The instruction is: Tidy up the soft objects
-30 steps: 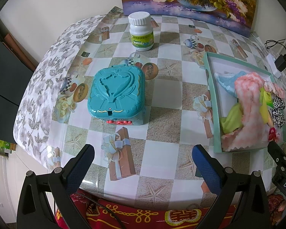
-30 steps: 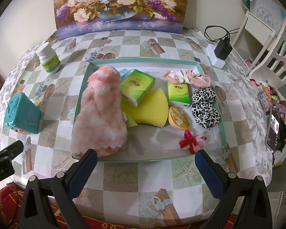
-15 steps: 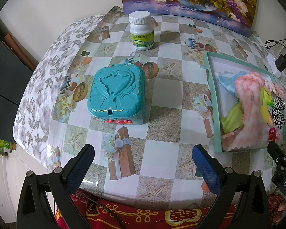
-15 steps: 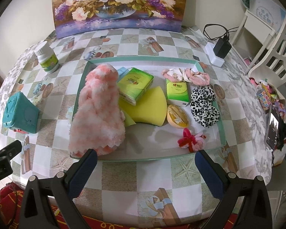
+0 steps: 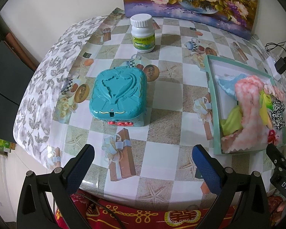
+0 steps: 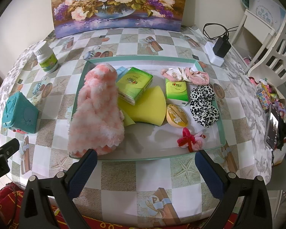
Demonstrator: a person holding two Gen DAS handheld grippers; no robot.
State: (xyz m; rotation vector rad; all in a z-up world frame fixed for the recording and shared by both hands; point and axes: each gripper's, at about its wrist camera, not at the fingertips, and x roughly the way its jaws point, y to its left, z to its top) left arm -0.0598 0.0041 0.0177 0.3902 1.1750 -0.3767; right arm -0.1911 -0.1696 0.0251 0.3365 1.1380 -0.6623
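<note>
The fluffy pink cloth (image 6: 97,112), long axis running up-frame, lies just ahead-left of the wide-open, empty right tongs (image 6: 144,159); the left tongs (image 5: 143,155), also spread and empty, face the teal box (image 5: 118,97).

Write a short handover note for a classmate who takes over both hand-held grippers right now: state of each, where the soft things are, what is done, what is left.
Left hand-held gripper: open, empty, above the table's near edge, facing the closed teal box.
Right hand-held gripper: open, empty, in front of the green tray.
In the tray: pink fluffy cloth, yellow sponge, two green tissue packs, leopard scrunchies, pink lace piece, red-pink bow, round yellow item.
Done: nothing visibly sorted yet; nothing gripped.
Left: pick and sort each soft item; destination not shown.
</note>
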